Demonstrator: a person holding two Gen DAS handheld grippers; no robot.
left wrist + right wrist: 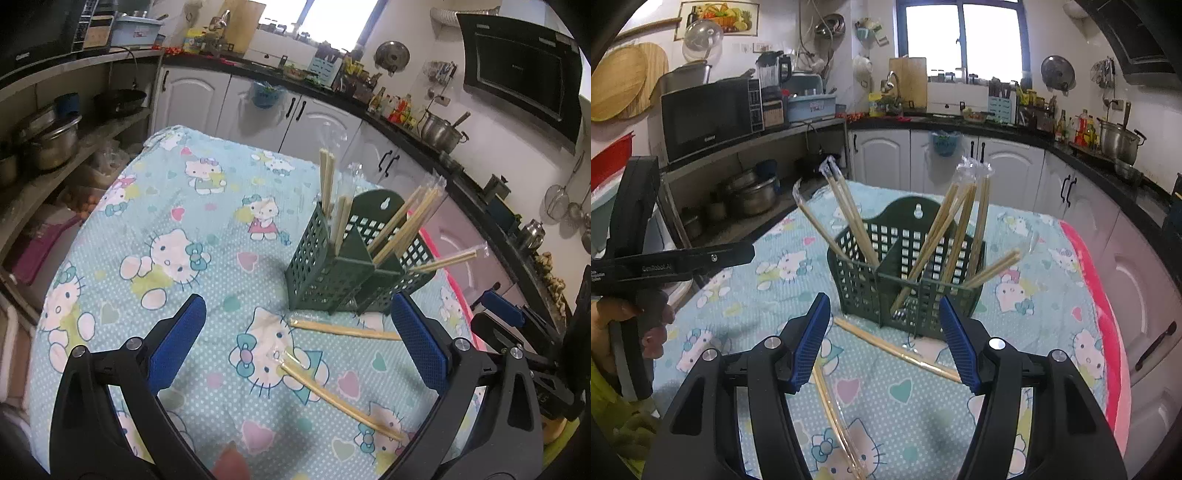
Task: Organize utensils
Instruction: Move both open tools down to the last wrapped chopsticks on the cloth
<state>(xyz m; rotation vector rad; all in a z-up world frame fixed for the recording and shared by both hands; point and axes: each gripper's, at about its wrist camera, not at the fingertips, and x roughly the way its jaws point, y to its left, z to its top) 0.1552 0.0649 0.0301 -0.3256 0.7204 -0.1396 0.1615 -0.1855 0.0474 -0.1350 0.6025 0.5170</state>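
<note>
Progress: most wrapped chopstick pairs stand in your green utensil caddy [905, 273] mid-tabletop [155, 206] | Left: two wrapped chopstick pairs [343, 329] lie flat just before it | Fingers: your left gripper [295, 347] and right gripper [884, 343] both gape wide, empty, above them.

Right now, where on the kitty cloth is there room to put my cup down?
The cloth left of the green basket lies bare out to its edge. It is crowded in front of the basket, where two wrapped chopstick pairs lie between the open grippers.
</note>
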